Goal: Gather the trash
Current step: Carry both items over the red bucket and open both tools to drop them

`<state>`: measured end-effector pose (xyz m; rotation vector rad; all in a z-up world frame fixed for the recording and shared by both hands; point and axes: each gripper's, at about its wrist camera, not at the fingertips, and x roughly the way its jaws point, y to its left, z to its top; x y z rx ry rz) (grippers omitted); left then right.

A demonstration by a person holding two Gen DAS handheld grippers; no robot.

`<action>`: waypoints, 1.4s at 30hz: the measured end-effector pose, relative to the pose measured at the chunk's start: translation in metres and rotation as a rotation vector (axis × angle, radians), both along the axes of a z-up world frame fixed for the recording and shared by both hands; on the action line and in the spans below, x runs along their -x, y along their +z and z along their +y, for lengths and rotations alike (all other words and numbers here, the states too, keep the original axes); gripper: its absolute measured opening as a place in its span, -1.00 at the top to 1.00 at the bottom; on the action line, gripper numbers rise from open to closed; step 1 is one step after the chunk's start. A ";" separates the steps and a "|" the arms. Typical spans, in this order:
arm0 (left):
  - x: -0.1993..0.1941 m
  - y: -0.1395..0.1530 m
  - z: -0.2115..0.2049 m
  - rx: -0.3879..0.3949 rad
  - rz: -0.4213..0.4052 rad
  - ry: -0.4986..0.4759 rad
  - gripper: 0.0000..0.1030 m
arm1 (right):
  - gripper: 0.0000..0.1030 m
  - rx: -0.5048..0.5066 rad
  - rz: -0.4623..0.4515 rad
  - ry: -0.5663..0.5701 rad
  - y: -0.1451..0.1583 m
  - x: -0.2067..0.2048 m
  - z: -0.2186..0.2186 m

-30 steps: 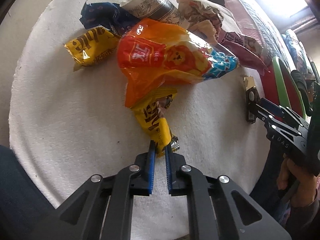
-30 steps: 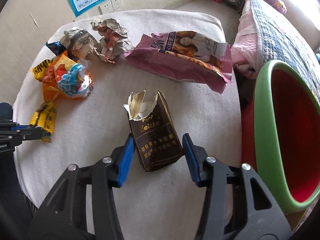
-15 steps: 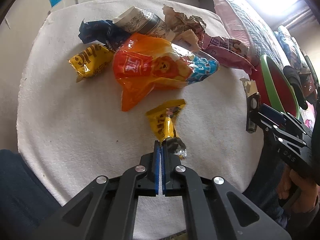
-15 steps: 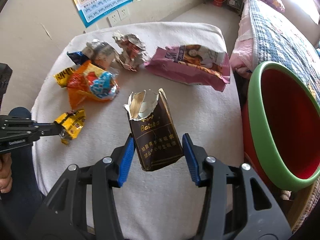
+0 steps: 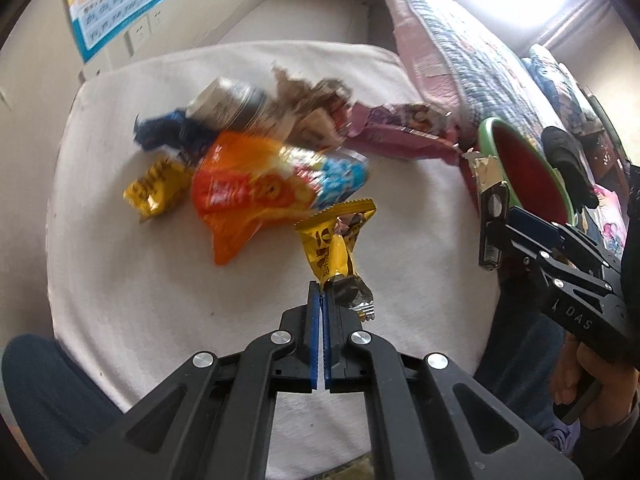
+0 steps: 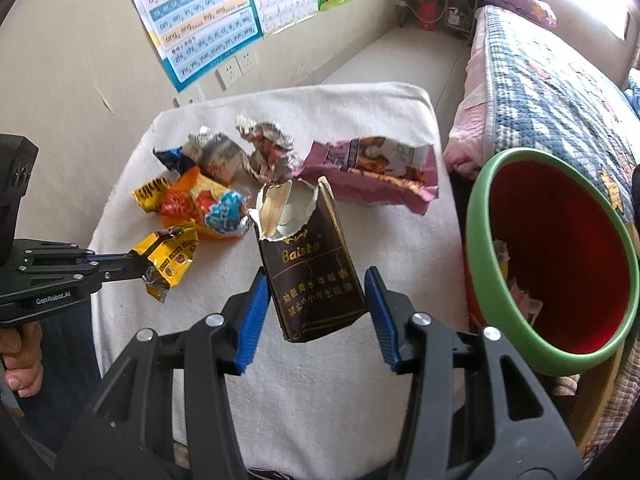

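My left gripper is shut on the tail of a small yellow snack wrapper, which hangs clear of the white cloth-covered table. In the right wrist view the same left gripper and yellow wrapper show at the left. My right gripper is shut on a torn brown cigarette box, upright and lifted above the table. In the left wrist view that box is seen edge-on in the right gripper. A red bin with a green rim stands right of the table.
On the far part of the table lie an orange snack bag, a purple bag, another yellow wrapper and several crumpled wrappers. A quilted bed runs behind the bin. A person's leg is at the table's near left edge.
The left jaws closed on the yellow wrapper and lifted it off the cloth. Both grippers rose, and the brown box went up with the right one.
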<state>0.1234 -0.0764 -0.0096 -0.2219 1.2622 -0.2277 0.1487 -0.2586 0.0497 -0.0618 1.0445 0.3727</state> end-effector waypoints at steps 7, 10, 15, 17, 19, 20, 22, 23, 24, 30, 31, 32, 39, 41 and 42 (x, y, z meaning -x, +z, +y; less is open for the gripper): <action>-0.010 0.024 -0.014 0.003 -0.049 -0.041 1.00 | 0.09 -0.018 -0.038 -0.039 0.022 0.000 -0.017; -0.017 0.033 -0.023 0.002 -0.069 -0.057 1.00 | 0.09 -0.022 -0.055 -0.059 0.031 -0.002 -0.026; -0.030 0.051 -0.039 0.006 -0.107 -0.088 1.00 | 0.09 -0.027 -0.084 -0.100 0.045 -0.004 -0.045; -0.035 0.058 -0.048 0.008 -0.121 -0.104 1.00 | 0.09 -0.023 -0.095 -0.114 0.049 -0.005 -0.052; -0.039 0.064 -0.056 0.011 -0.135 -0.121 1.00 | 0.09 -0.021 -0.105 -0.131 0.054 -0.005 -0.061; -0.042 0.068 -0.062 0.014 -0.142 -0.130 1.00 | 0.09 -0.018 -0.110 -0.140 0.056 -0.006 -0.066; -0.046 0.075 -0.072 0.017 -0.155 -0.148 1.00 | 0.09 -0.014 -0.120 -0.158 0.060 -0.008 -0.074; -0.050 0.079 -0.080 0.020 -0.164 -0.162 1.00 | 0.09 -0.014 -0.124 -0.166 0.062 -0.008 -0.079; -0.051 0.082 -0.085 0.022 -0.169 -0.169 1.00 | 0.09 -0.013 -0.131 -0.177 0.065 -0.009 -0.085; -0.062 0.098 -0.118 0.035 -0.195 -0.228 1.00 | 0.09 -0.008 -0.154 -0.231 0.075 -0.010 -0.114; -0.064 0.100 -0.125 0.041 -0.198 -0.239 1.00 | 0.09 -0.007 -0.156 -0.239 0.076 -0.009 -0.117; -0.066 0.101 -0.128 0.044 -0.199 -0.245 1.00 | 0.09 -0.006 -0.157 -0.249 0.077 -0.009 -0.122; -0.073 0.109 -0.167 0.073 -0.206 -0.305 1.00 | 0.10 -0.005 -0.171 -0.312 0.082 -0.008 -0.155; -0.075 0.111 -0.176 0.076 -0.207 -0.318 1.00 | 0.10 -0.007 -0.174 -0.328 0.083 -0.009 -0.164; -0.077 0.112 -0.181 0.081 -0.205 -0.324 1.00 | 0.10 -0.009 -0.176 -0.336 0.084 -0.009 -0.169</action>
